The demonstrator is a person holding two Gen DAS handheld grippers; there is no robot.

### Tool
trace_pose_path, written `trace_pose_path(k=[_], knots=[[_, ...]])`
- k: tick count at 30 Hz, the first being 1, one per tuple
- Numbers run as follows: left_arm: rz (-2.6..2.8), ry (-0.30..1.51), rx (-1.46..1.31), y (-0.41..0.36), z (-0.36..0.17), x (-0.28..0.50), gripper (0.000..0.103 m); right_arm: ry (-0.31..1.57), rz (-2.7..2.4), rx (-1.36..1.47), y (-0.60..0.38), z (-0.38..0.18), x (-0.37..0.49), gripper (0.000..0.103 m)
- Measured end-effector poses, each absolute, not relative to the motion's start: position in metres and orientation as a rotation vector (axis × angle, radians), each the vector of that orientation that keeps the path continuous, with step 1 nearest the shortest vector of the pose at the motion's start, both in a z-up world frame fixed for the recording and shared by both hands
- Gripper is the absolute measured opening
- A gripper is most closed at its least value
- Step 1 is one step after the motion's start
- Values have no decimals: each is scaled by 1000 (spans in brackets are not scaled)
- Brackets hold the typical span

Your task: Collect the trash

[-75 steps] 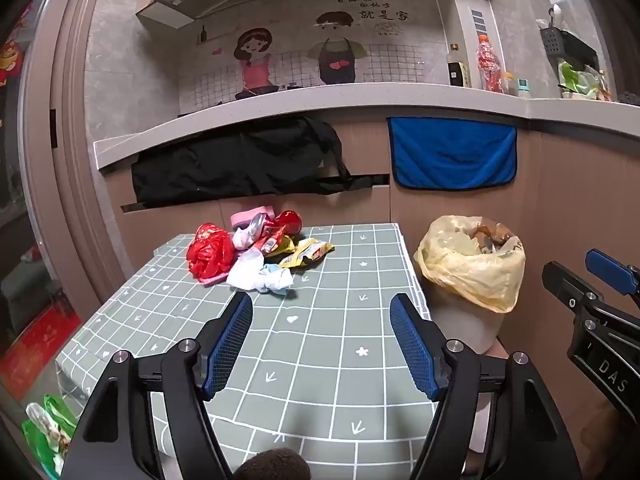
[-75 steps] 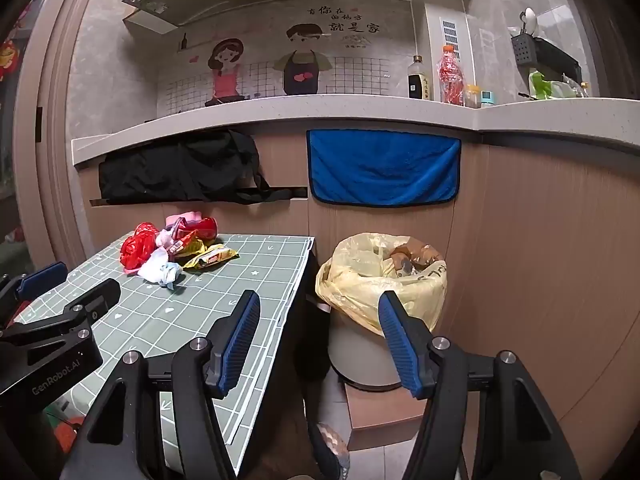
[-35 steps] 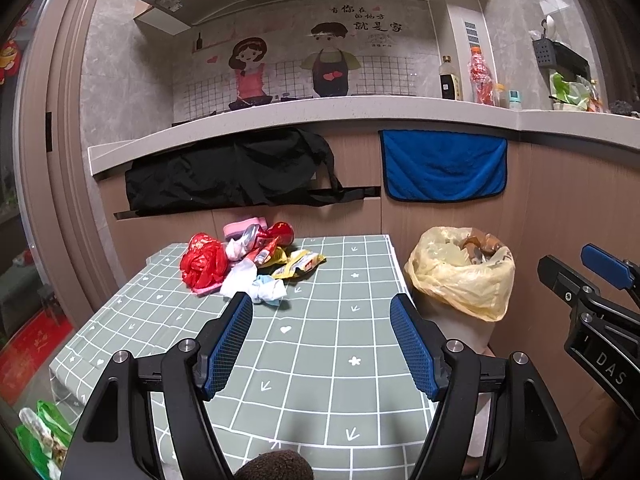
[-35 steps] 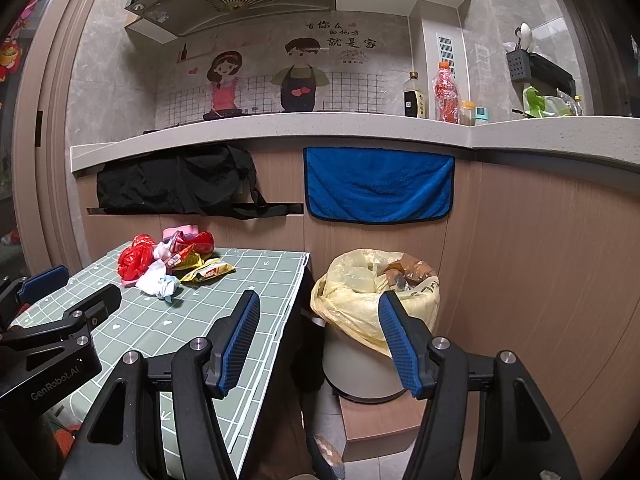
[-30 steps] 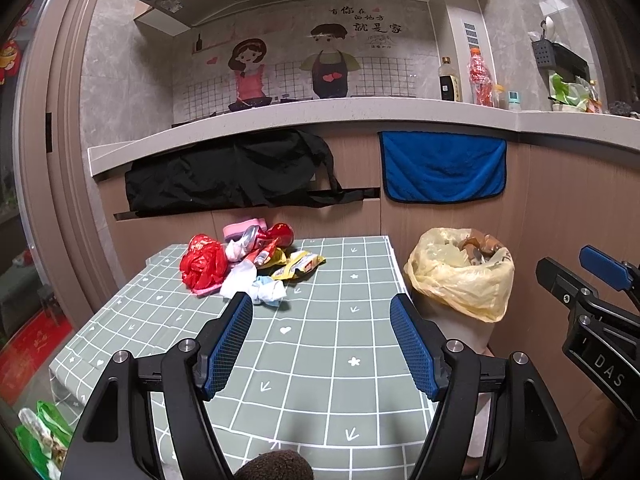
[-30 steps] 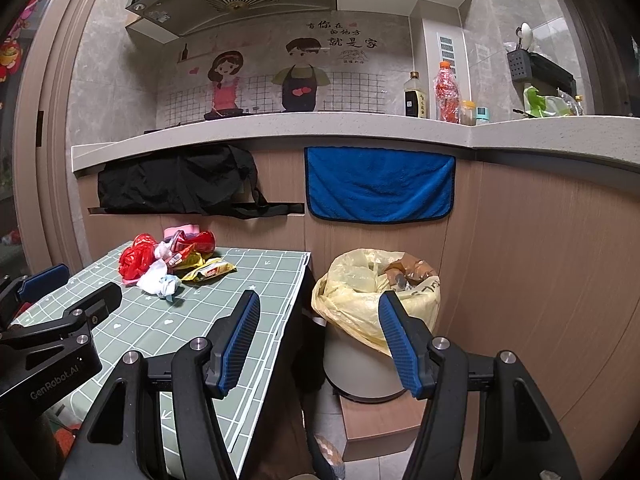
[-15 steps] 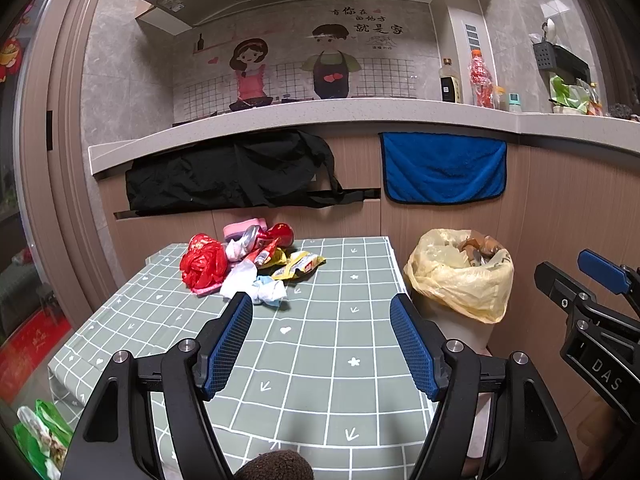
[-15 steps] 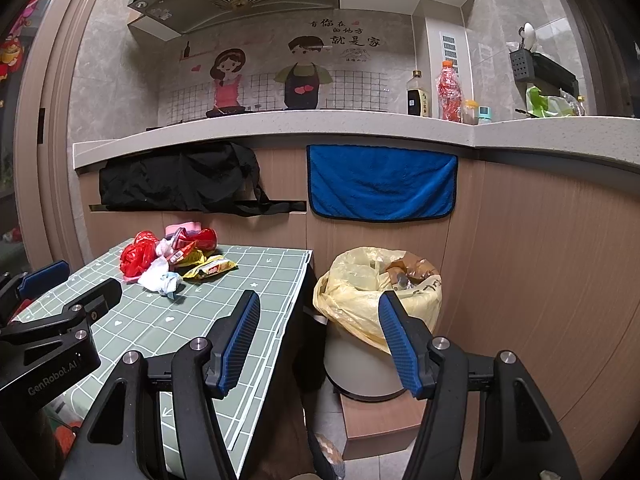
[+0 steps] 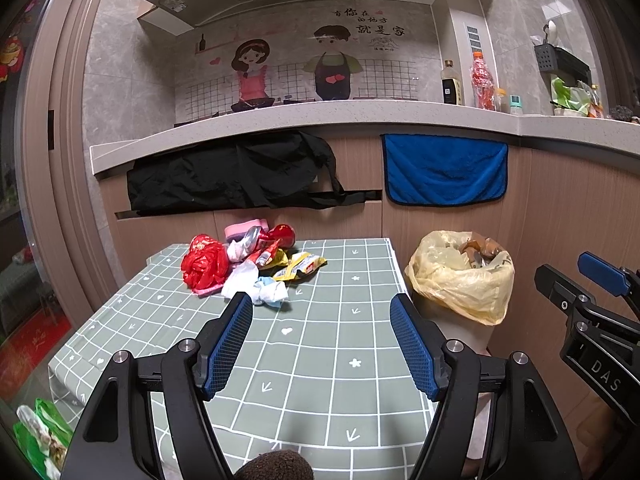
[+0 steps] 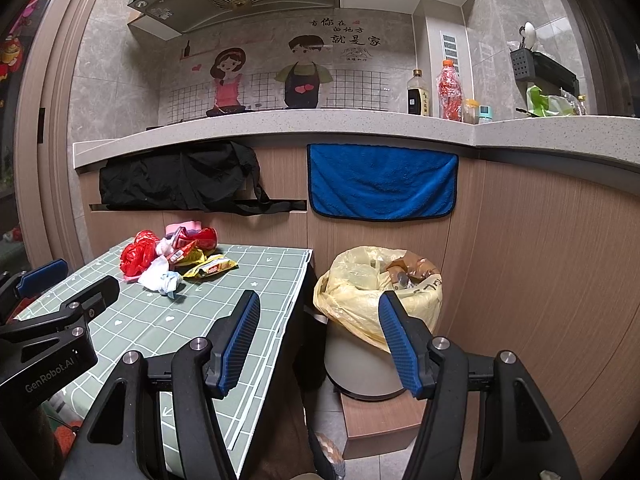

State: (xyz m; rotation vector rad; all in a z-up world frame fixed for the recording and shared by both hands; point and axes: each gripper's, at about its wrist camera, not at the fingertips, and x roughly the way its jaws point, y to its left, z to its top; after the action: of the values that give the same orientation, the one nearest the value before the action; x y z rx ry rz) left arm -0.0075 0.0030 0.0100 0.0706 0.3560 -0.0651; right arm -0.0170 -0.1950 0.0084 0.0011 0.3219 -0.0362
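My left gripper [image 9: 321, 342] hangs over the near part of the table [image 9: 320, 364], jaws spread wide with nothing between them. My right gripper [image 10: 319, 338] is just as wide and empty — it sits off the table's edge, in front of the bin [image 10: 374, 312] with its yellow bag. The trash [image 9: 248, 260] lies in a heap at the table's far end — red plastic, white tissue, snack wrappers — well apart from both grippers
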Motion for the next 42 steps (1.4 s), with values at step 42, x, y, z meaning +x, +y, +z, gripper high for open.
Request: trace_pose_path(k=[42], knots=[[-12, 539, -78, 181, 9, 195, 72, 424, 192, -48, -114, 38, 200, 59]])
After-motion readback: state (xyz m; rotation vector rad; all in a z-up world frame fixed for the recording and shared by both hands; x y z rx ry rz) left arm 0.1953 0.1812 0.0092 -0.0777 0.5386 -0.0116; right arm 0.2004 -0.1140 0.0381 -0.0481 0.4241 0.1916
